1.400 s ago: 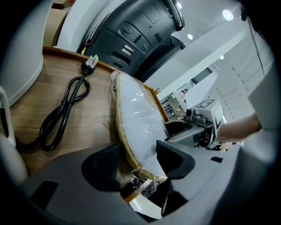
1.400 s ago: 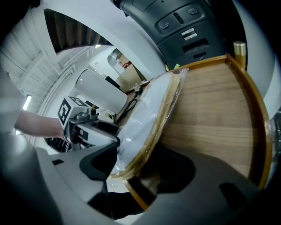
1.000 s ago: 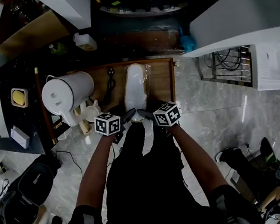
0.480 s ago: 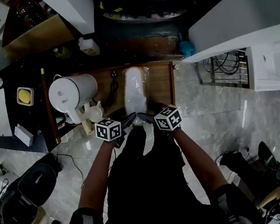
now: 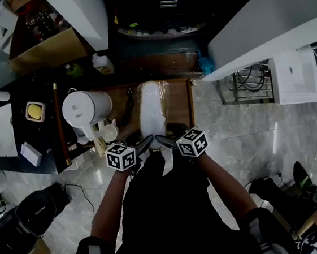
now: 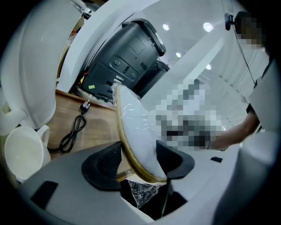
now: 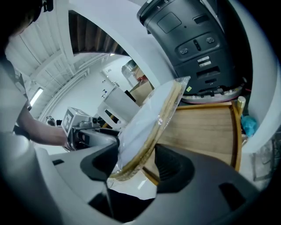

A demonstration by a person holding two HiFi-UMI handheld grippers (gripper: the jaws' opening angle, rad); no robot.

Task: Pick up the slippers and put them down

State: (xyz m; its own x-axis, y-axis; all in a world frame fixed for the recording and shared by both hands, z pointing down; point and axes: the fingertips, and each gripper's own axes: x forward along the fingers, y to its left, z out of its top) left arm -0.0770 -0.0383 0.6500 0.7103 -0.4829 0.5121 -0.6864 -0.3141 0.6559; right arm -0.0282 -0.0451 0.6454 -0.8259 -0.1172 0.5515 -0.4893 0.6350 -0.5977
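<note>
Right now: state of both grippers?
Left gripper: closed on the plastic-wrapped slippers.
Right gripper: closed on the same slippers.

Slippers (image 5: 152,110) near end hidden behind left gripper (image 5: 143,144), right gripper (image 5: 165,141).

The wooden worktop (image 5: 178,101) was viewed steeply downward from head height, well above it. From the left hand-held gripper (image 6: 138,160) and the right hand-held gripper (image 7: 136,165) it was viewed closely, along its length. The worktop and wrapped slippers (image 5: 152,110) were shared by all three views.
</note>
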